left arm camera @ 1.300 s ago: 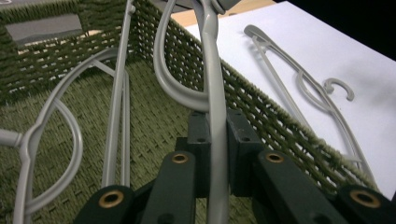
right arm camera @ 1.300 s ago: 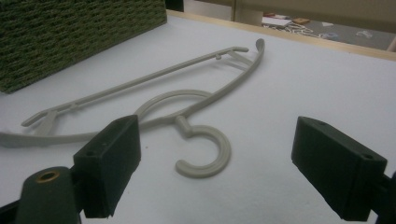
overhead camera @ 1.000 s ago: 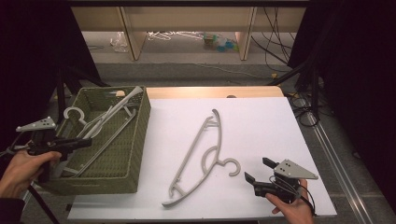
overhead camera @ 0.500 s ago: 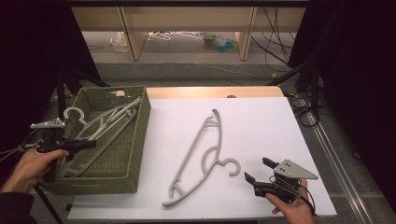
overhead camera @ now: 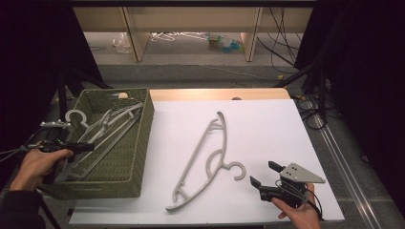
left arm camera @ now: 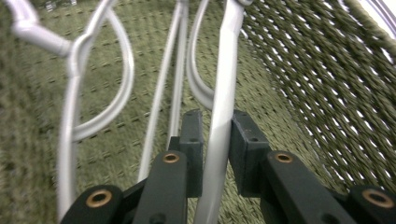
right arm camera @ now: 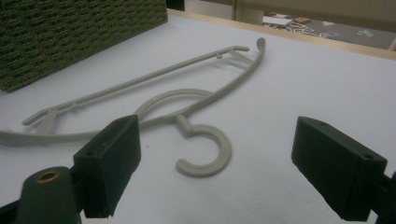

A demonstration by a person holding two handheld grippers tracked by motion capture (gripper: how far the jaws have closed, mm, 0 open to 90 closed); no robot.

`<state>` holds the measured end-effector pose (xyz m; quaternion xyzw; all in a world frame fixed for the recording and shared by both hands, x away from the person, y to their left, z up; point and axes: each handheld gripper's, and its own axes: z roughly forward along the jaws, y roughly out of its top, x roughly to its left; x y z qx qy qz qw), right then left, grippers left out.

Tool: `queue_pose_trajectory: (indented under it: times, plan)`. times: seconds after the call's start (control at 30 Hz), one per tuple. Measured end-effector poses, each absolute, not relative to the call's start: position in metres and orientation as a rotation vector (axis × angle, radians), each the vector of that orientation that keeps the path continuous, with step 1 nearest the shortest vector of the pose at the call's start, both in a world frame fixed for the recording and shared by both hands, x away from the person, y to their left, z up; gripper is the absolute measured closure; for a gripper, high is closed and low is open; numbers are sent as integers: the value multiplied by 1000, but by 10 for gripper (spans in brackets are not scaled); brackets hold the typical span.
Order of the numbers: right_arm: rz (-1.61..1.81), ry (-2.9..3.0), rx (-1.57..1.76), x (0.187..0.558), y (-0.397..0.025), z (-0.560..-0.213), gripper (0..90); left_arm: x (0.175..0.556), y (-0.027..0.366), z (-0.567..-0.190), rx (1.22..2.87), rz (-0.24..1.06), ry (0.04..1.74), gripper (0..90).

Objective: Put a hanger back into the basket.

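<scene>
Grey hanger (left arm camera: 219, 116) in the green woven basket (overhead camera: 138, 143): one bar runs up between the jaws of the left claw (left arm camera: 217, 140), which pinches it from both sides. Basket sits at the table's left edge, its outer side overhanging the white table (overhead camera: 267, 129). In the high view the left claw (overhead camera: 86, 147) reaches in over the basket's left rim, low among a loose pile of hangers; which bar of the pile it holds cannot be made out from above. In the left gripper view the held bar is cut off at top and bottom, and further bars and a loop lie blurred on the basket floor to its left. Basket wall stands close on the right of that view; little room on that side.

Second hanger (overhead camera: 203, 162) lies flat mid-table, hook toward the near right corner, well apart from the basket. Right claw (overhead camera: 264, 175) hovers just beside that hook near the table's near edge, jaws spread wide, empty. Right gripper view: the hook (right arm camera: 205, 156) lies between and beyond the jaws, not touched. Table bare around the hanger toward the far and right edges.
</scene>
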<state>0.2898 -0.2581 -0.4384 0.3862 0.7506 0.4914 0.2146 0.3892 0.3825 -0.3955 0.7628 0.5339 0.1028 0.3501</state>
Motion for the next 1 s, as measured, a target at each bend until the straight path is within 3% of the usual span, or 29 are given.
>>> queue_pose_trajectory:
  times: [1.0]
  plan:
    - [1364,2077,1065,290,-258,-439,168,400,402,-404,1948,433,1607,734]
